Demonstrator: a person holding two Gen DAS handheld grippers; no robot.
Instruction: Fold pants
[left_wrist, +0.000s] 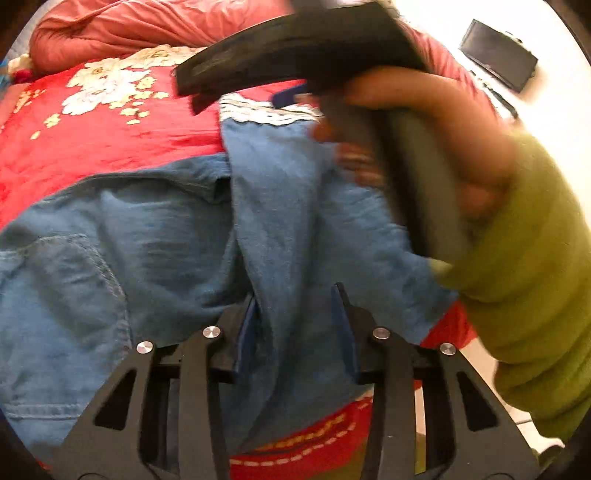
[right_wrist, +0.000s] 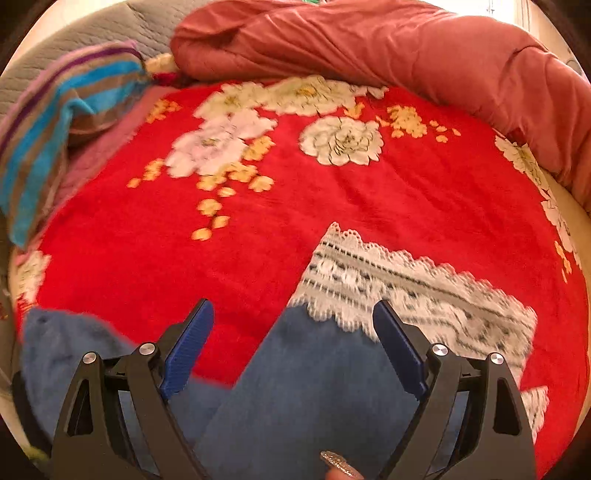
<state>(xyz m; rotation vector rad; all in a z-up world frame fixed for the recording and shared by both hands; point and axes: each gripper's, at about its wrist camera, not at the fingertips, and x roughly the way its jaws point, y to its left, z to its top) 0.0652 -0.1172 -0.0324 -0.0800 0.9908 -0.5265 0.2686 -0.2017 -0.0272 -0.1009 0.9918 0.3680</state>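
Note:
Blue denim pants (left_wrist: 155, 236) lie spread on a red floral blanket (left_wrist: 110, 147). My left gripper (left_wrist: 295, 325) is low over them, and a raised fold of denim runs between its blue pads (left_wrist: 245, 332), which pinch it. A hand (left_wrist: 424, 122) in a green sleeve holds the other tool's black housing (left_wrist: 295, 48) over the far leg. In the right wrist view my right gripper (right_wrist: 295, 332) stands wide open just above a pant leg (right_wrist: 314, 387) with a white lace hem (right_wrist: 406, 288). Nothing is between its fingers.
A salmon-pink quilt (right_wrist: 369, 44) is bunched along the blanket's far side. A striped blue and purple cloth (right_wrist: 55, 122) lies at the left by a grey quilted surface (right_wrist: 92, 33). A dark box (left_wrist: 498, 55) sits on the pale floor beyond the bed.

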